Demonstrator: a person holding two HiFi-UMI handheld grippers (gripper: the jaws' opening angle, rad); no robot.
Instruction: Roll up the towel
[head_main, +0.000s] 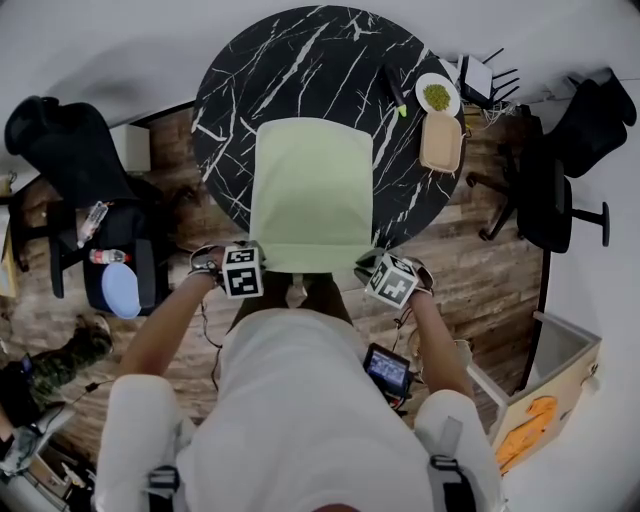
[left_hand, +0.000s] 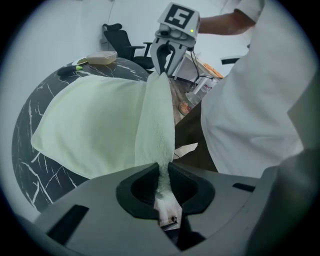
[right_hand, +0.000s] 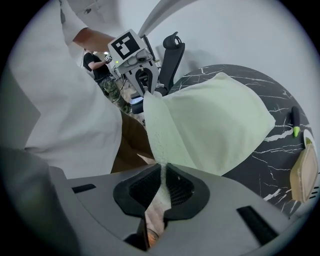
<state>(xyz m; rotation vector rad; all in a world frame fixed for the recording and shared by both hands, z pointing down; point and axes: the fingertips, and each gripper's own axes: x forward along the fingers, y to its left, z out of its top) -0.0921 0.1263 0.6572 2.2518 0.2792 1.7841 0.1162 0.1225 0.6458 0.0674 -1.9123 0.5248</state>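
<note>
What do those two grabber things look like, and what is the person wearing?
The left gripper and right gripper each have a smooth grey body with two black ribbed pads at the front. On each sits a white cube printed with black square markers. The person wears a white short-sleeved shirt.

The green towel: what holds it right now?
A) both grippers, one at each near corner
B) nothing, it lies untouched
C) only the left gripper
A: the left gripper and the right gripper each have their jaws pinched on a near corner of the towel, whose far part lies on the table.
</note>
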